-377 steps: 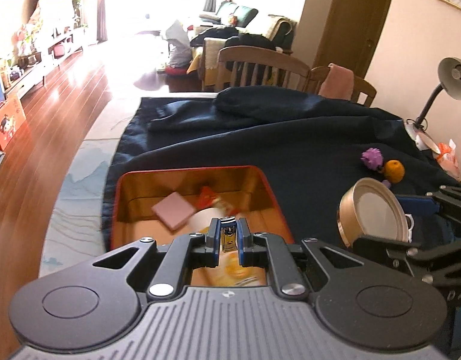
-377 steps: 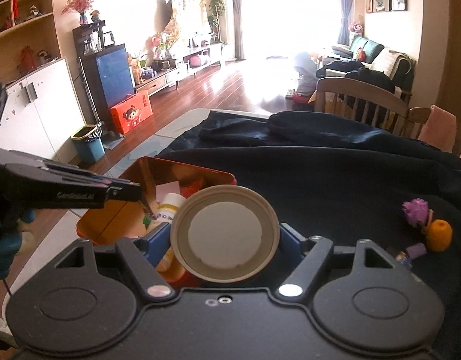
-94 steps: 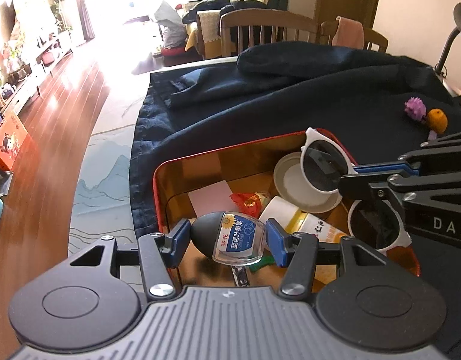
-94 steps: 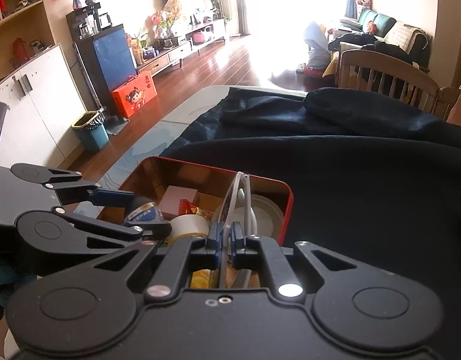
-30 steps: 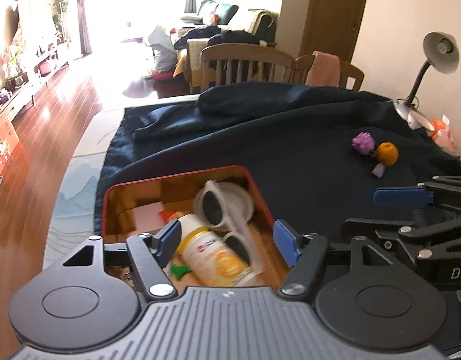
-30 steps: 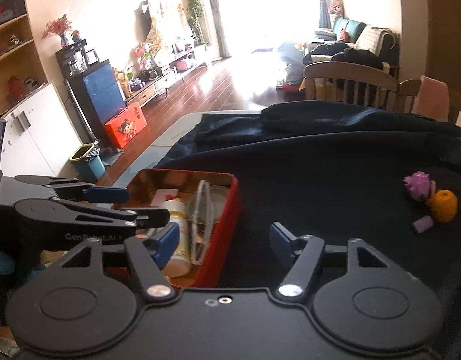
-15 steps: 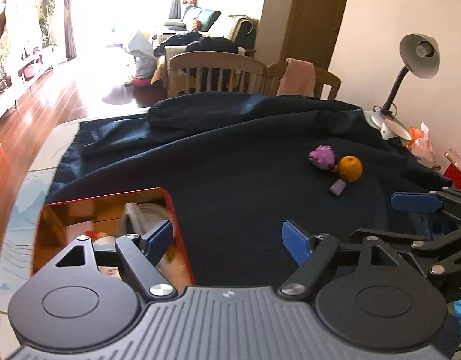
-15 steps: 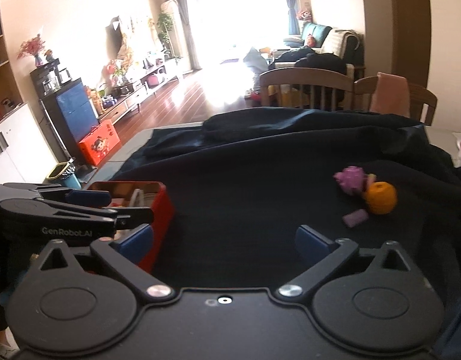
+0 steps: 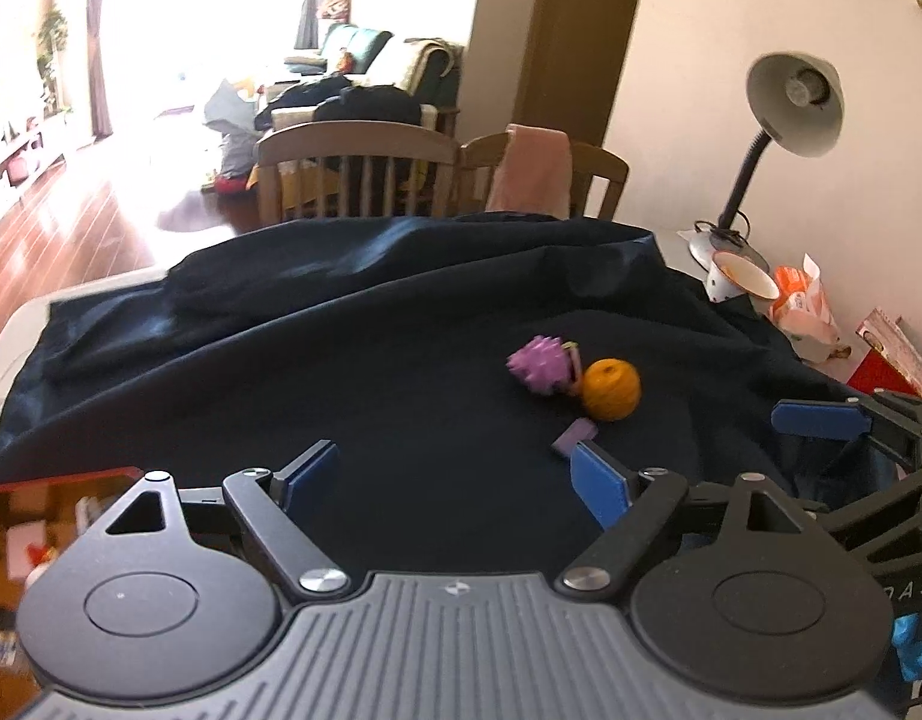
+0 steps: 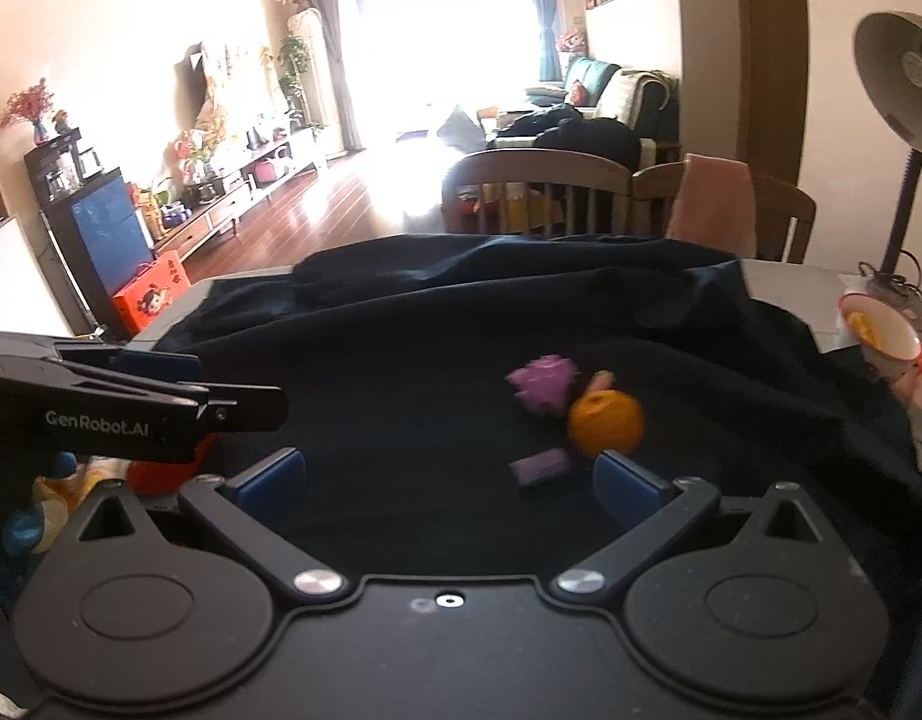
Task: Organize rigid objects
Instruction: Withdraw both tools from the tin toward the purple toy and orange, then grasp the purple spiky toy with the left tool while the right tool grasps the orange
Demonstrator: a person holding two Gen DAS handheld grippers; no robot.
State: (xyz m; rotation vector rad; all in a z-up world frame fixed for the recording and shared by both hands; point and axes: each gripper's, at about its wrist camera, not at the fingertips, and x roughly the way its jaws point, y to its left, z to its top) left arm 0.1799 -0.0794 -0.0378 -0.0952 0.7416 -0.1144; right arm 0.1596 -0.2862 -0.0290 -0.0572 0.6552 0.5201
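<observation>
Three small things are seen close together on the dark navy cloth covering the table, towards its right side: a purple spiky toy ball, a round orange fruit-shaped object just beside it, and a small flat lilac block in front of both. All three are judged light. The orange one looks smooth and round, so it is best pinched across its widest middle. The block is low and is best taken by its long sides. The spiky ball may give a little.

The left hand-held gripper is spread, its jaws opening with nothing between them. The right hand-held gripper is spread wide and empty.

A red metal tin, already holding items, is seen at the left edge. The cloth is loose and wrinkled. Wooden chairs and a grey desk lamp stand beyond.
</observation>
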